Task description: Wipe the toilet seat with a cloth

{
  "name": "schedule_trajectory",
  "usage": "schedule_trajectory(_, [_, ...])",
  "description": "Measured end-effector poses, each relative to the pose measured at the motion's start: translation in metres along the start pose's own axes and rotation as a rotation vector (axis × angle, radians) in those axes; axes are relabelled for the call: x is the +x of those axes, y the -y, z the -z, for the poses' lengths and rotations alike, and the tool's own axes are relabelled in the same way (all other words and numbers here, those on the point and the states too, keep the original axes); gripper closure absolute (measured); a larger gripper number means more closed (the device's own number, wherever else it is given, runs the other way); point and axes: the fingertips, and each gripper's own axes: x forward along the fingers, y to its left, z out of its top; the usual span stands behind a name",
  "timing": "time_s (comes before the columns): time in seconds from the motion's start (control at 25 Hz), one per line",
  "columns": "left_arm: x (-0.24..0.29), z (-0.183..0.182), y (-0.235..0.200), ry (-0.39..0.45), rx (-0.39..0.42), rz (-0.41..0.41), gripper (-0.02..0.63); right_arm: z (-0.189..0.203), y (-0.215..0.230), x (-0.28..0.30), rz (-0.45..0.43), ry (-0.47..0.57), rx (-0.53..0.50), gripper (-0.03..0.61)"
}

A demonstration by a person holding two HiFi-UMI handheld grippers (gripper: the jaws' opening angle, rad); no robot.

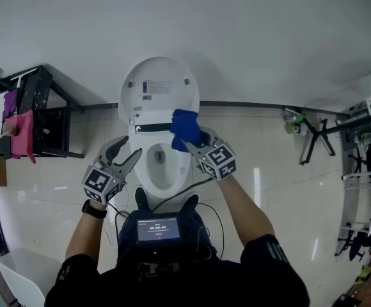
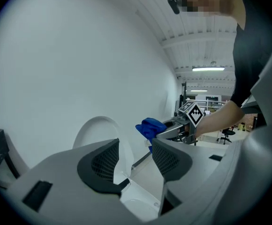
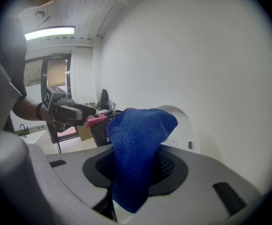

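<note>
A white toilet stands against the wall with its lid raised and its seat down over the bowl. A blue cloth is pinched in my right gripper, which is shut on it above the seat's right rear part, near the hinge. My left gripper hovers open over the seat's left side, with nothing between its jaws. The cloth bunches upward out of the right jaws.
A black shelf unit with a pink cloth hanging on it stands left of the toilet. A black folding stand is at the right wall. The person's shoes are on the tiled floor before the bowl.
</note>
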Motion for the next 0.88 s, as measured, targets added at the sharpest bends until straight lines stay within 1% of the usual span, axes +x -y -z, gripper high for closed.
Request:
schedule_trajectory(0.2, [-0.019,-0.029,-0.005,0.035,0.022,-0.019,0.388,-0.037,-0.017,-0.027,0.012,0.064,-0.019,0.417])
schedule_trajectory(0.4, [-0.034,-0.052,-0.003,0.089,0.023,-0.044,0.388,-0.062,-0.031,-0.052,0.007,0.128,-0.018,0.419])
schedule_trajectory(0.56, [-0.034,-0.056,-0.001,0.100,0.033,-0.043,0.388,-0.073,-0.036,-0.064,0.001,0.171,-0.021,0.420])
schedule_trajectory(0.88, [-0.038,-0.072,0.013,0.121,0.020,-0.056,0.388,-0.082,-0.041,-0.089,0.005,0.211,0.026,0.420])
